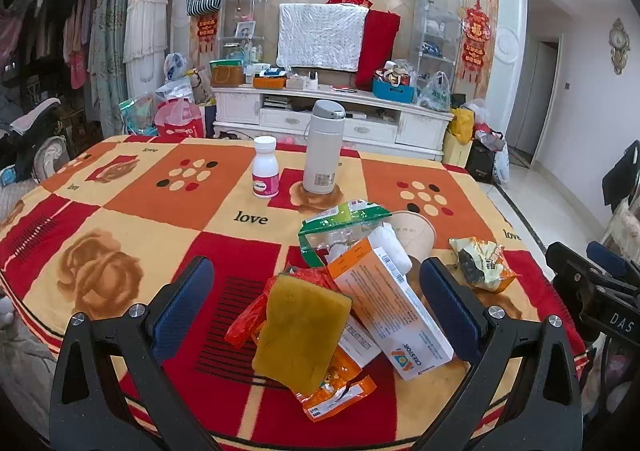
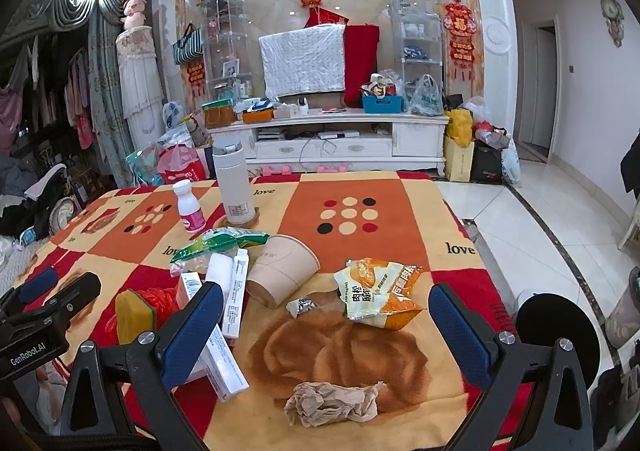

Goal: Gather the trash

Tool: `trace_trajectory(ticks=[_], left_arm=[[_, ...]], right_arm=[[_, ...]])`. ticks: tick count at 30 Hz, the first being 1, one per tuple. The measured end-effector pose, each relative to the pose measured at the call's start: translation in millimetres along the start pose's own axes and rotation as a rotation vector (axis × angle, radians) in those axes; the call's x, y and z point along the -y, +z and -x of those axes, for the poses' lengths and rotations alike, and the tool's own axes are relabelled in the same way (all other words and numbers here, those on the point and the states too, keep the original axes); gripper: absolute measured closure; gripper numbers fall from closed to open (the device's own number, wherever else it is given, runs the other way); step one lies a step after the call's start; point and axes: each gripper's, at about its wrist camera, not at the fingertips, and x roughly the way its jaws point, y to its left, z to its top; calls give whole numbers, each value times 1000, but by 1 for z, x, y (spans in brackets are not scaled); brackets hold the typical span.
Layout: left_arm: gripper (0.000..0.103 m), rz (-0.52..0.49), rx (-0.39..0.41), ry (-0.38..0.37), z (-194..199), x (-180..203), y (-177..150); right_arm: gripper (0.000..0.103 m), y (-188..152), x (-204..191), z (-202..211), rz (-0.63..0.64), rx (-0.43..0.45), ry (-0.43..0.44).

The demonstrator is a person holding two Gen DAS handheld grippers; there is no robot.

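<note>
**Litter heaped on the patchwork cloth, both claws spread wide**

We see the left gripper (image 1: 316, 303) with its jaws wide apart, empty, over a heap: one spongy mustard-yellow sponge (image 1: 300, 335) lying on a glossy orange wrapper (image 1: 336, 391), and one stiff white-and-orange carton (image 1: 394, 311) beside it. The right gripper (image 2: 326, 335) is likewise spread, holding nothing. Between its fingers lie one creased brown paper wad (image 2: 332, 403), one shiny snack bag (image 2: 380, 291) and one foil scrap (image 2: 301, 306). One tipped paper cup (image 2: 280, 271) lies just beyond, on the fleecy checked tablecloth (image 2: 360, 191).
</note>
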Motion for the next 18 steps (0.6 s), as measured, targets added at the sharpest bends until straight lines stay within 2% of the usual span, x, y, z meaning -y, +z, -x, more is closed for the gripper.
trace_trajectory(ticks=[18], left_arm=[[1, 1, -2, 0, 0, 0, 0]], right_arm=[[1, -1, 2, -1, -2, -6, 0]])
